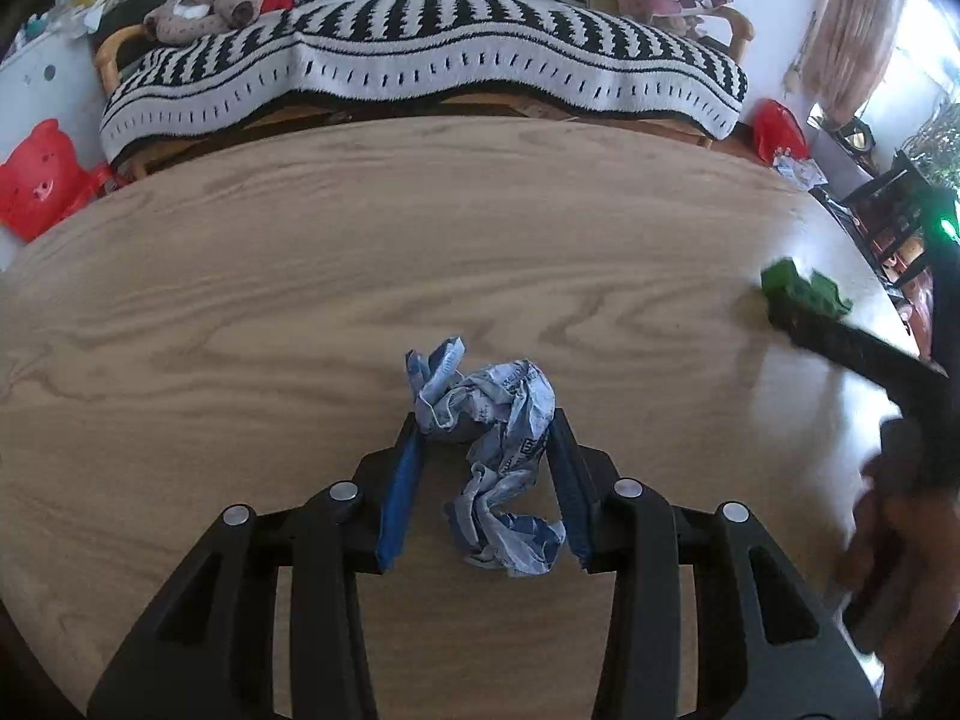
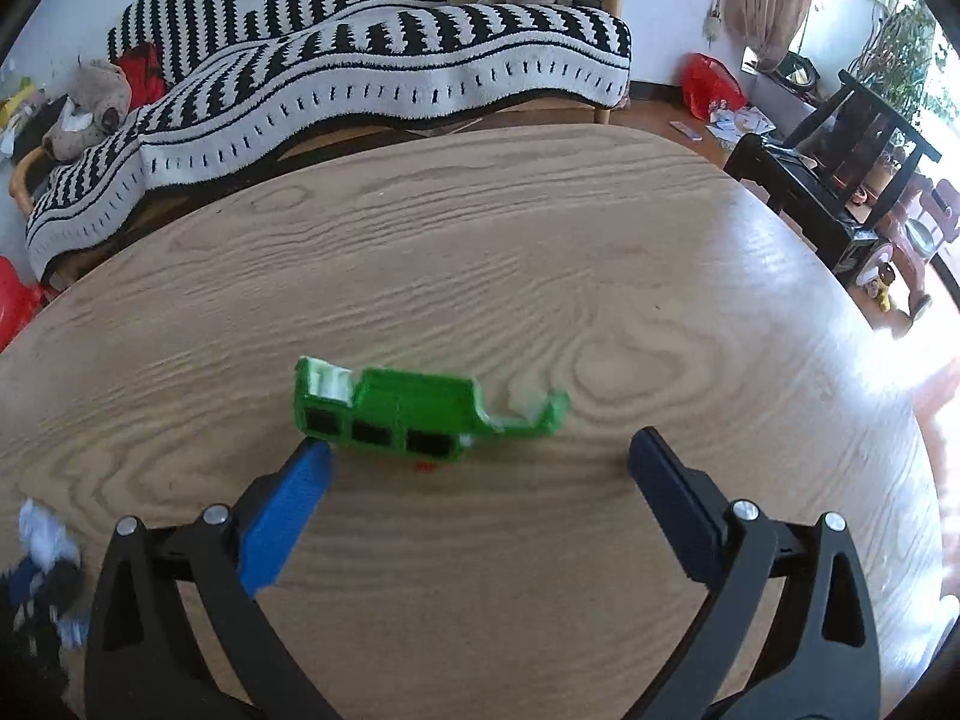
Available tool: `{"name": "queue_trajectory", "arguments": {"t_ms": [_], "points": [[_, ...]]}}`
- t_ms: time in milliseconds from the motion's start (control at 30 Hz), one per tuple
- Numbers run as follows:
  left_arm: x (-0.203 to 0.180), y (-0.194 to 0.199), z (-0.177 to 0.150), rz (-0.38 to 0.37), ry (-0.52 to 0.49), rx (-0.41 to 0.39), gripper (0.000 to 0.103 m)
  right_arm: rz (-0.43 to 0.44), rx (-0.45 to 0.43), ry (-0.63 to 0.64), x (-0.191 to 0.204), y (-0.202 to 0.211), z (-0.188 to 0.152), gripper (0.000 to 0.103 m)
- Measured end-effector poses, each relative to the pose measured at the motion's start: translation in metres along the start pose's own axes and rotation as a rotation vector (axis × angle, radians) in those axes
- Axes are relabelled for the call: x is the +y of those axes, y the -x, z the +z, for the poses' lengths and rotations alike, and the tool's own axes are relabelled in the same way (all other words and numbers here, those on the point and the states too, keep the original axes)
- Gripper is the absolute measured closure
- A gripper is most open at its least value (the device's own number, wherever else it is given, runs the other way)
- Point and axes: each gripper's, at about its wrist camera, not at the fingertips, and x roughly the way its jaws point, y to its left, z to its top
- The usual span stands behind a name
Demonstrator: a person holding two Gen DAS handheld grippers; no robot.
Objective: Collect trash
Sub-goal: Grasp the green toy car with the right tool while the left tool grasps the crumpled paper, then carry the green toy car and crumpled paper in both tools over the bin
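A crumpled blue and white wrapper lies between the blue pads of my left gripper, which is shut on it just above the wooden table. In the right wrist view a torn green carton lies on the table. My right gripper is open; its left fingertip touches the carton's near left corner and the right finger stands apart. The carton also shows at the right of the left wrist view. The wrapper appears blurred at the lower left of the right wrist view.
A sofa with a black and white striped blanket stands beyond the table's far edge. Red bags sit on the floor at both ends. A black chair stands at the right.
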Motion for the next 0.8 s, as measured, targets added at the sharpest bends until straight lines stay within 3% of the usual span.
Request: {"name": "queue_trajectory", "arguments": {"t_ms": [333,433,800], "points": [[0.005,0.029,-0.012,-0.029,-0.022,-0.023,0.062,0.049,0.023,-0.009,0.018,-0.003,0.011,0.008],[0.003,0.030,-0.013,-0.035,-0.025,-0.023,0.062,0.038,0.006,-0.020,0.018,-0.001,0.014,0.027],[-0.010,0.034,-0.017,-0.039,-0.061,-0.035,0.062,0.068,0.013,0.016,0.011,0.022,-0.001,0.027]]}}
